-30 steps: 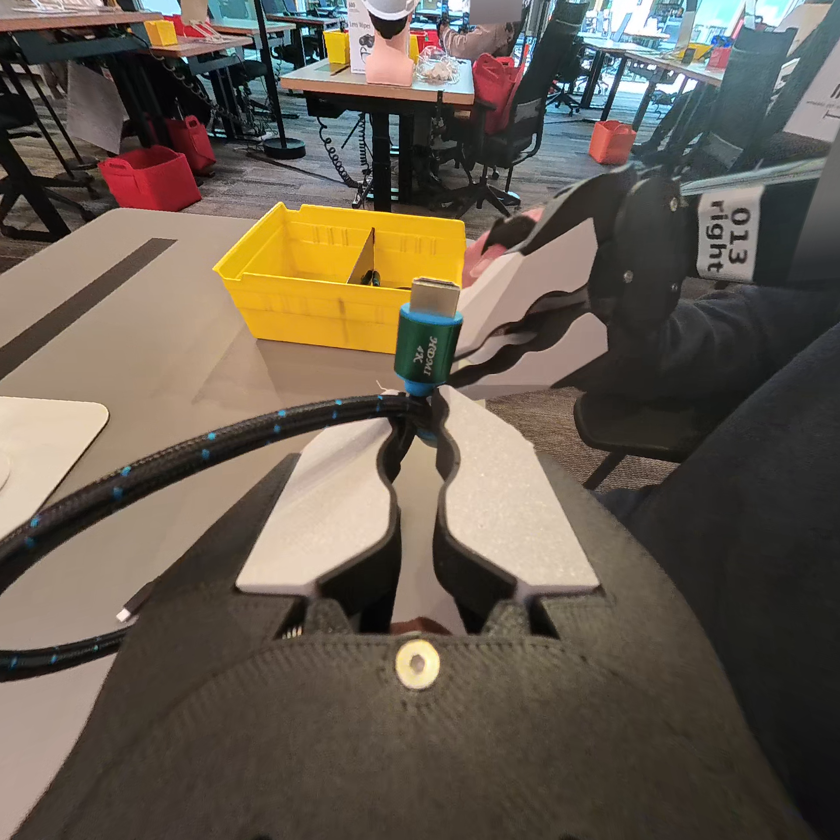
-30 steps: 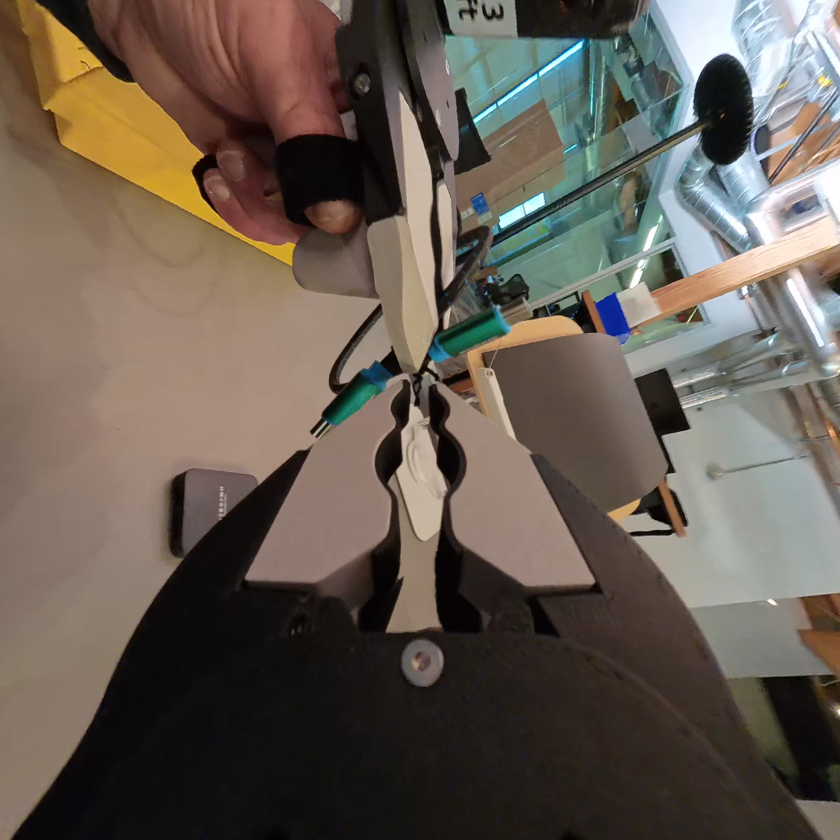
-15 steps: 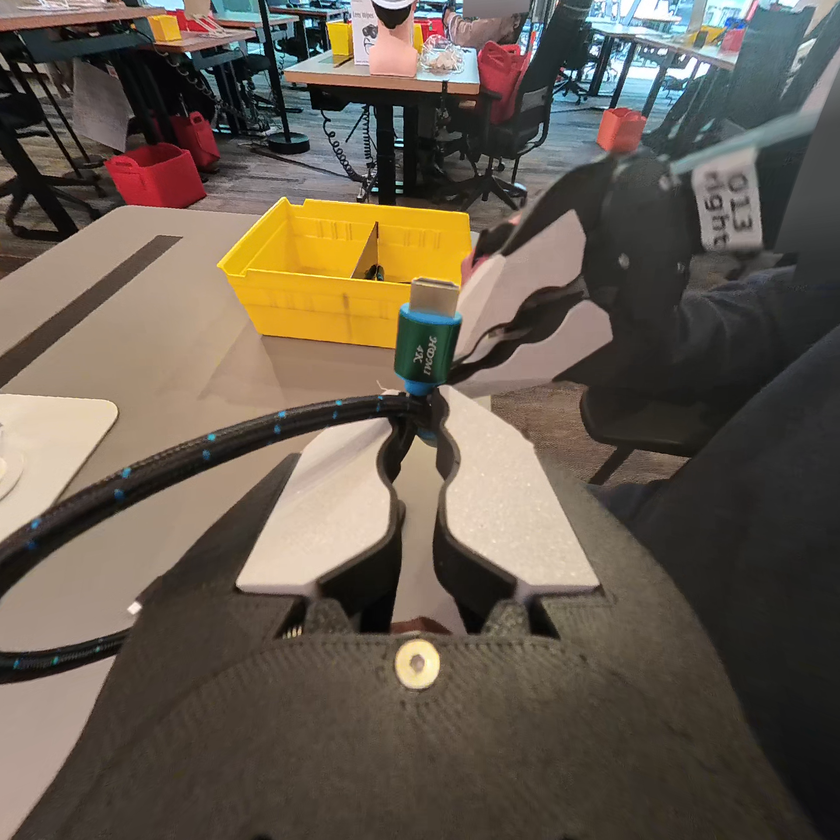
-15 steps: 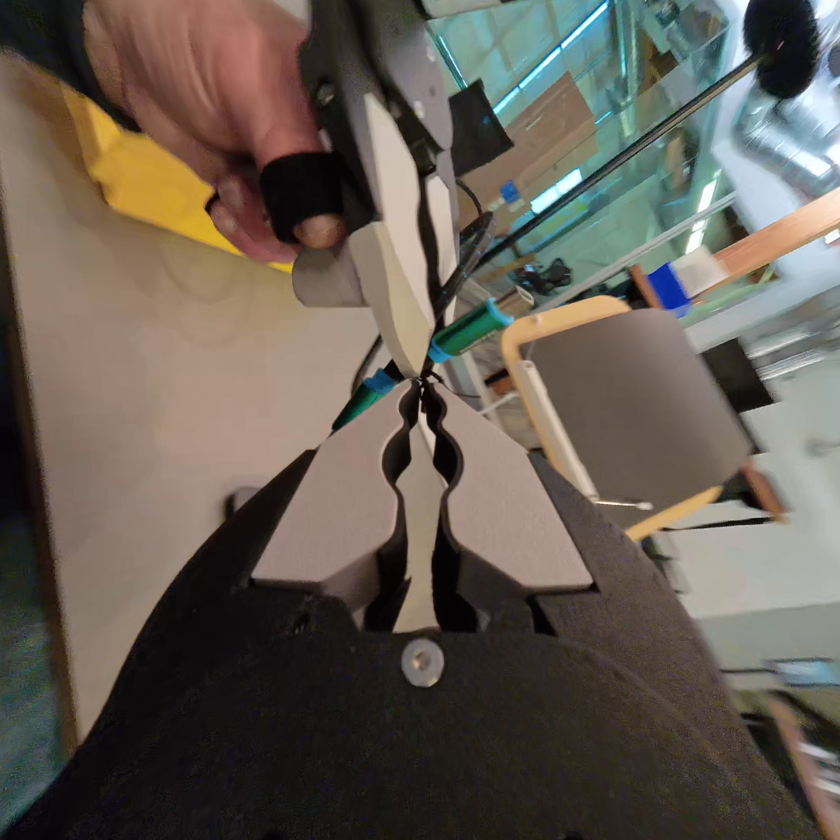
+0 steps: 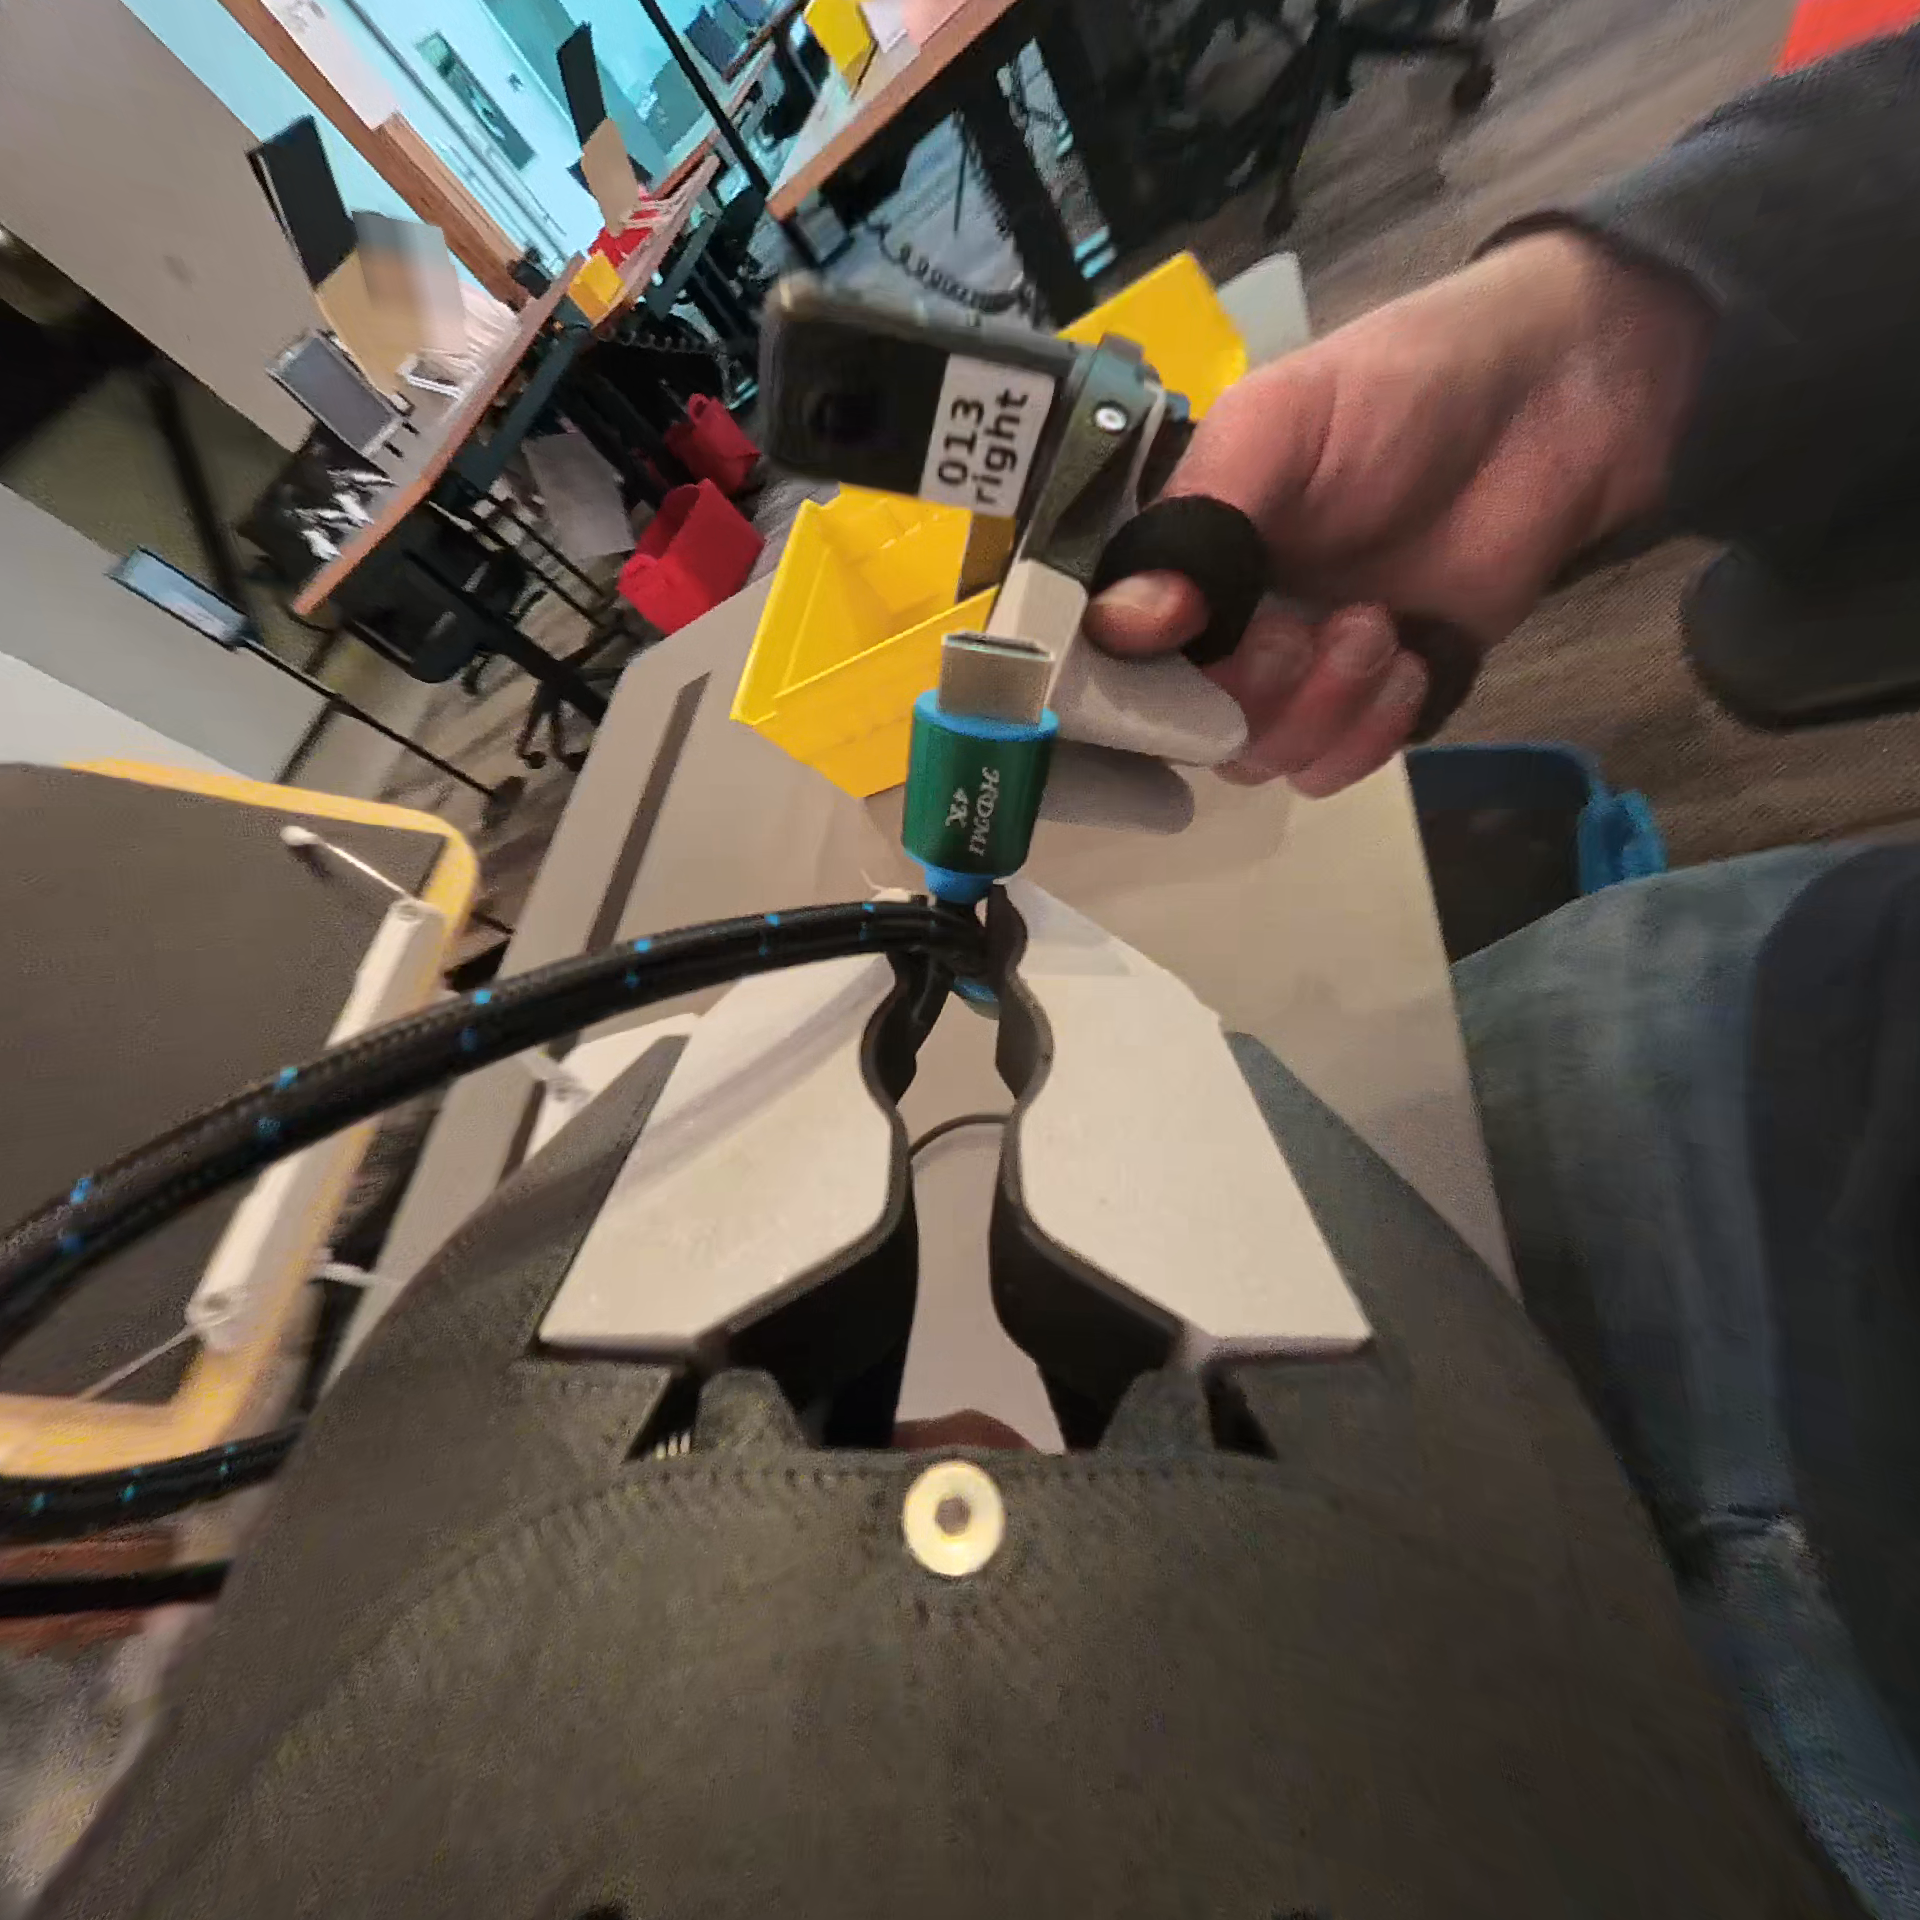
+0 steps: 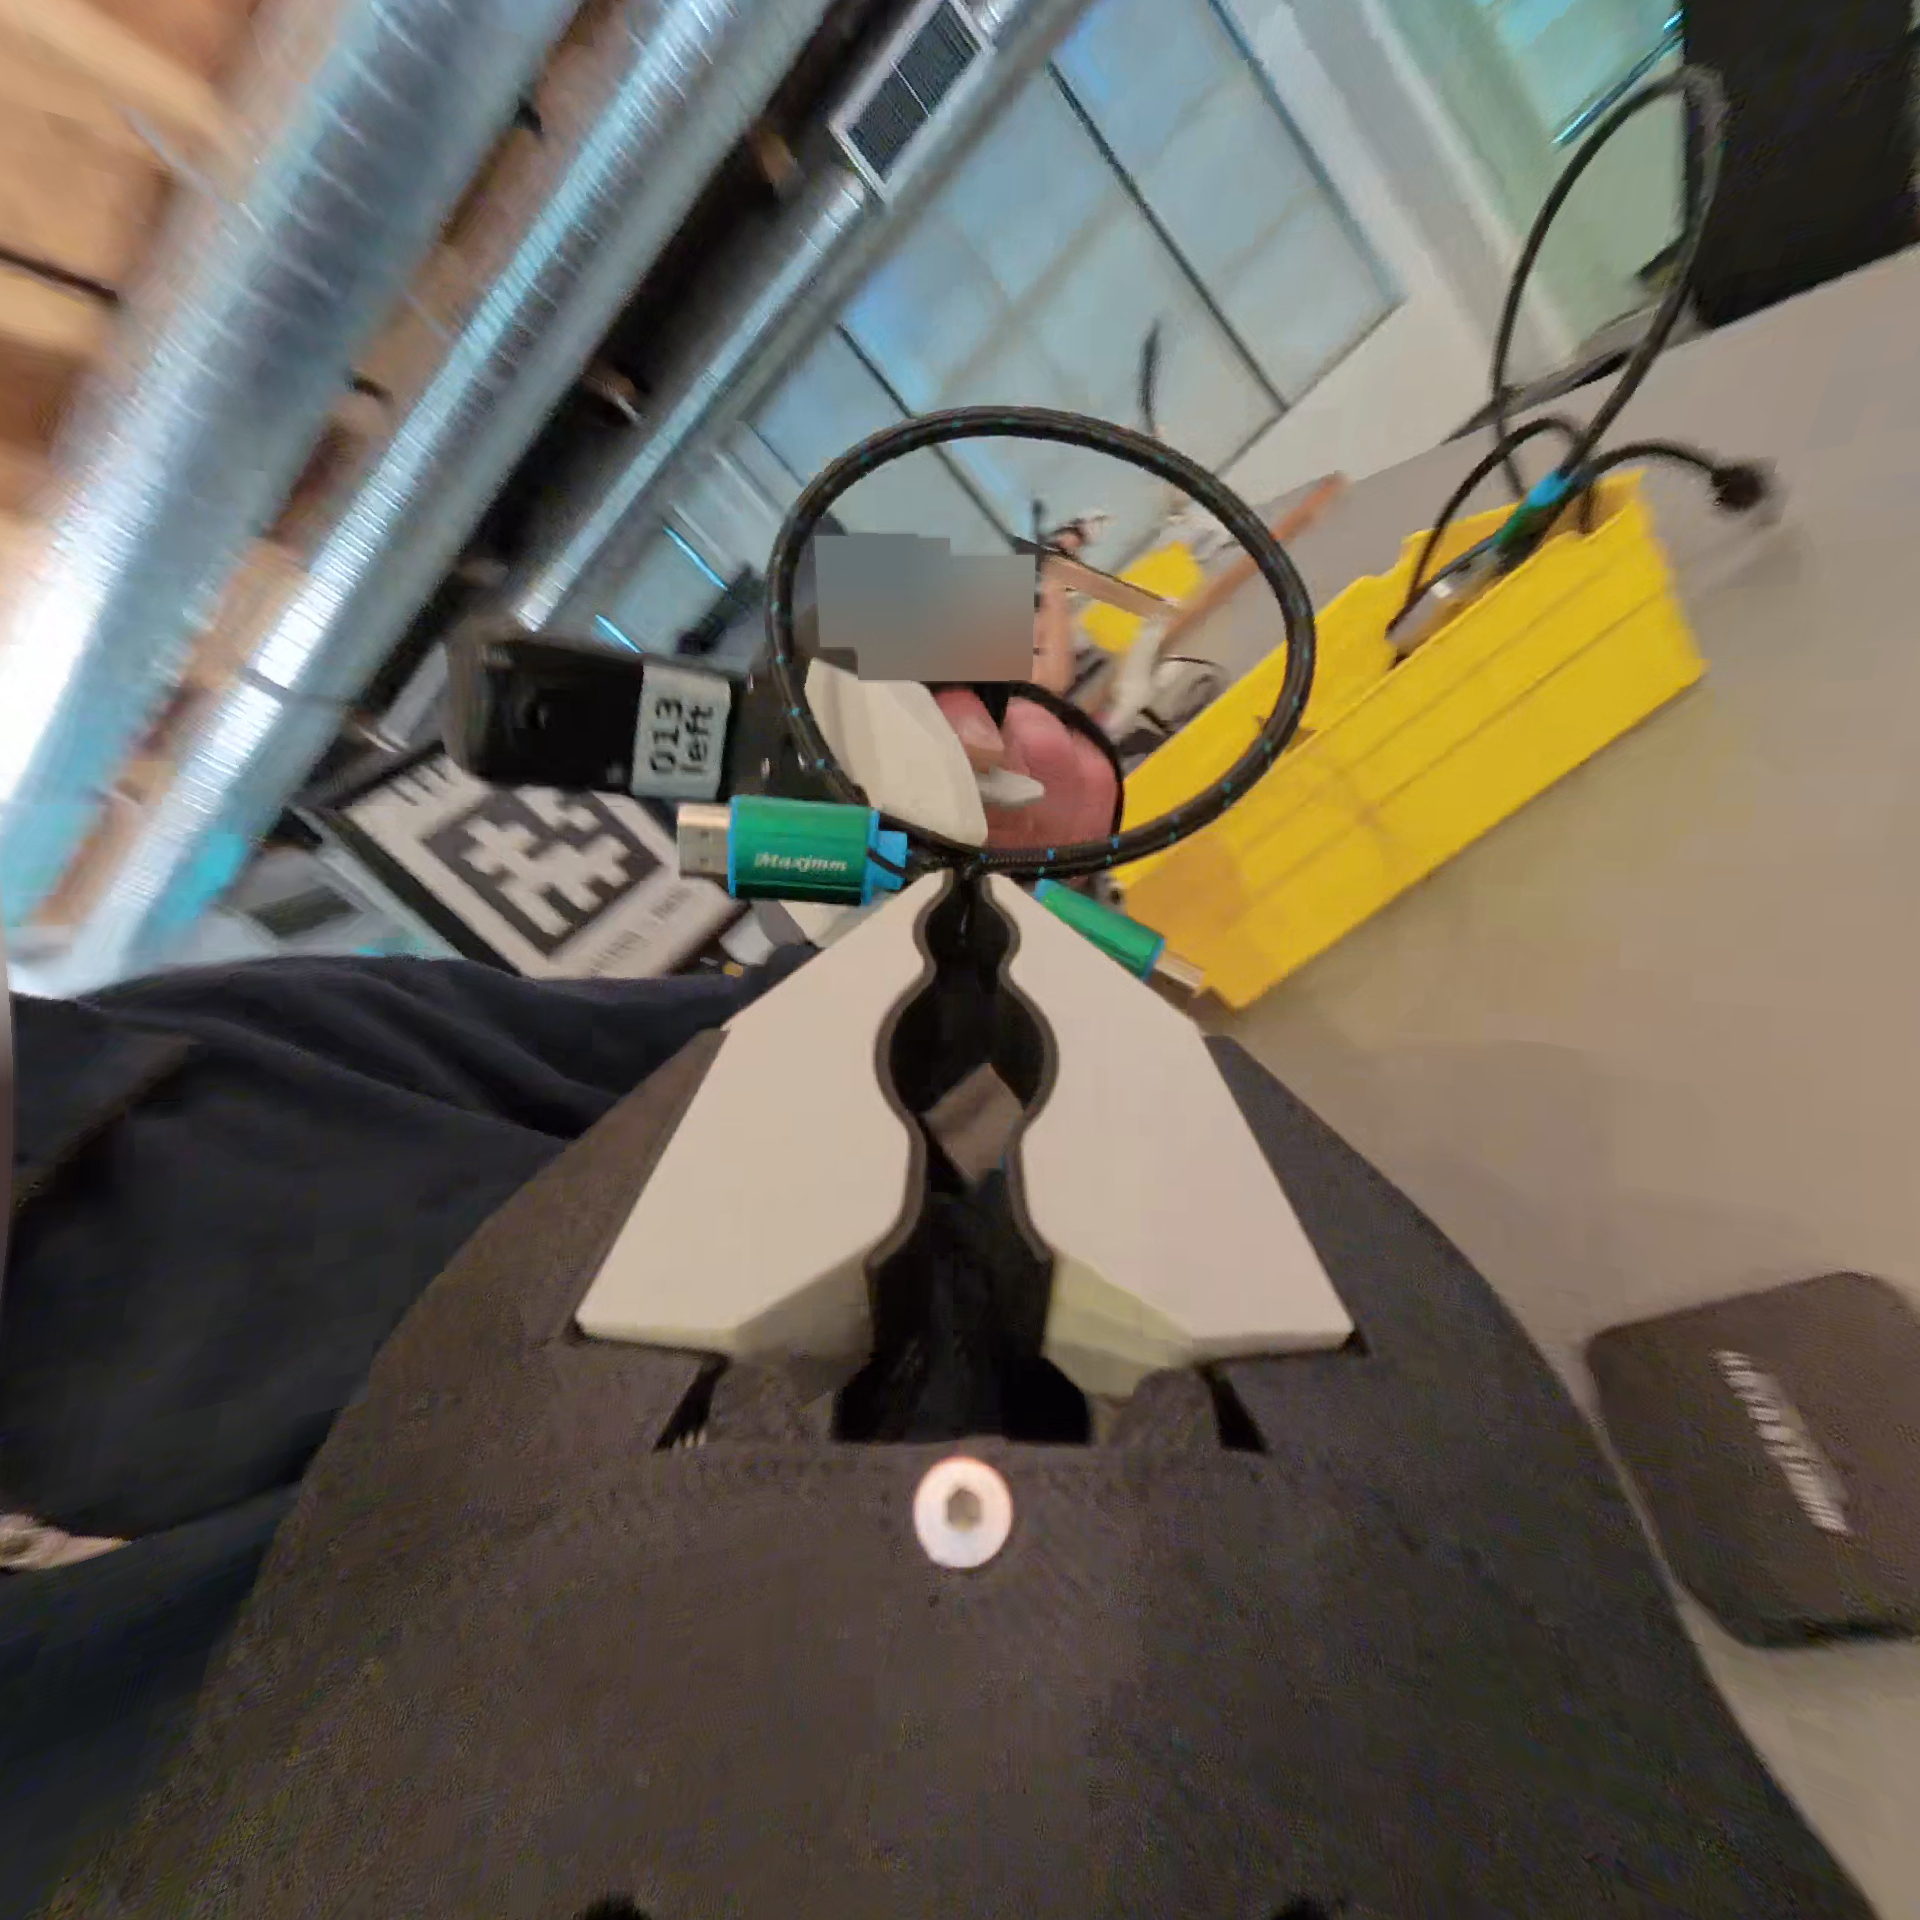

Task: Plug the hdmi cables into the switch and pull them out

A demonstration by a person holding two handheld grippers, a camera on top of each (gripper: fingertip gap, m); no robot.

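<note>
the left tool (image 5: 971, 940) is closed almost fully on a black braided cable (image 5: 436, 1049) with small blue flecks, gripping it just below the plug (image 5: 982, 769). the plug stands upright above the tips. it has a green metal sleeve with a blue ring at each end and a bare silver tip, and pale lettering runs along the sleeve.

the right tool (image 6: 961, 894) is also closed at its tips, pinching the same cable where it crosses itself. above the tips the cable makes a round loop (image 6: 1039, 623) in the air. one green plug (image 6: 795, 847) points left, the second green plug (image 6: 1107, 930) points down to the right; both carry writing on the sleeve.

the switch (image 6: 1766, 1455), a flat dark grey box with rounded corners and pale printing on top, lies on the grey counter (image 6: 1507, 987) well apart from both plugs. a yellow bin (image 6: 1455, 727) behind holds other cables. each tool has a white label on its black camera housing.
</note>
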